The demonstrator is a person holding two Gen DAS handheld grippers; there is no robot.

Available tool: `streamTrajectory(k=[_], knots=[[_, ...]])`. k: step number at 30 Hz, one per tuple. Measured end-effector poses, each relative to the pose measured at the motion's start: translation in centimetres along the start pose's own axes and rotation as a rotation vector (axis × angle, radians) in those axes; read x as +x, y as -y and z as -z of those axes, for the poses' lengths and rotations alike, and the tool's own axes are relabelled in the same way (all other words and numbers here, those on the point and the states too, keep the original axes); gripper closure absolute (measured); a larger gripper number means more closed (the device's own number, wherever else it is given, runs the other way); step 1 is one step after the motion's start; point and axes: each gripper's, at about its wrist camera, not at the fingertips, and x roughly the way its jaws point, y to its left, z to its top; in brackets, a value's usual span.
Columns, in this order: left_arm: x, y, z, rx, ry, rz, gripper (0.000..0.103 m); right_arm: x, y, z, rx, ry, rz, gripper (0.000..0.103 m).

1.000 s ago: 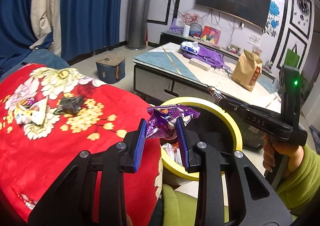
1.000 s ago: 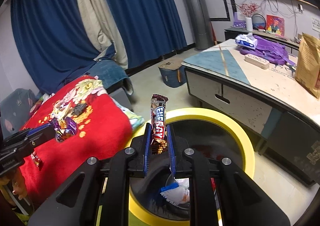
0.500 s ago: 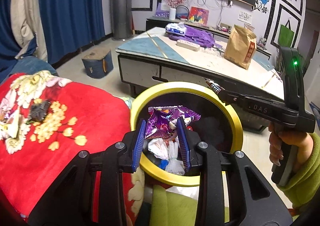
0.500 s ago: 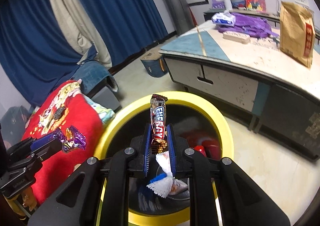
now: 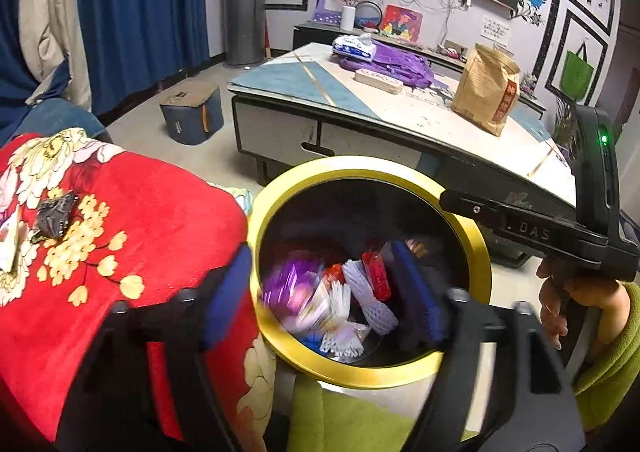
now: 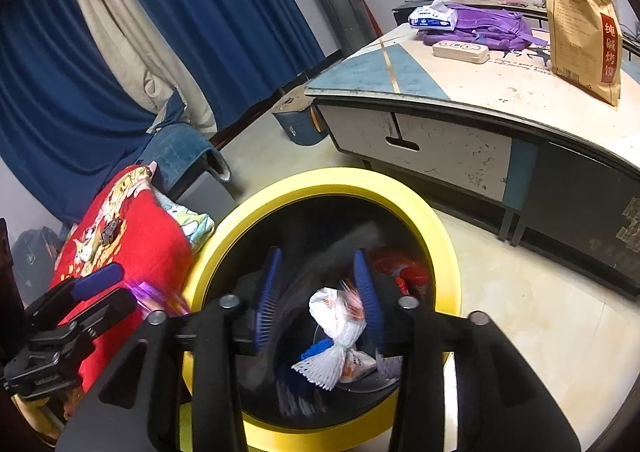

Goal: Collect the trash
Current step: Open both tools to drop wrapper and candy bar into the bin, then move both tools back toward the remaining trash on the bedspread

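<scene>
A round bin with a yellow rim holds several wrappers and white foam nets. My left gripper is open over the bin, and the purple wrapper, blurred, is dropping between its fingers. My right gripper is open over the bin too; a dark blurred streak between its fingers is the energy bar wrapper falling. A black wrapper and a white one lie on the red flowered blanket.
A low table stands behind the bin with a brown paper bag, a purple bag and a tissue pack. A small blue box sits on the floor. Blue curtains hang at the left.
Both grippers have opened over the bin. The purple wrapper and the energy bar wrapper have left the fingers and are falling into the bin.
</scene>
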Motion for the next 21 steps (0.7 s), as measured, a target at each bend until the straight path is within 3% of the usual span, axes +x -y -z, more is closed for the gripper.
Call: streamTrajectory(k=[5, 21], knots=[[-1.1, -0.8, -0.1, -0.027, 0.033, -0.021, 0.011, -0.5, -0.7, -0.2, -0.019, 0.029, -0.005, 0.058], [-5.4, -4.5, -0.1, -0.120, 0.139, -0.122, 0.011, -2.2, -6.6, -0.2, -0.148, 0.098, -0.088, 0.044]])
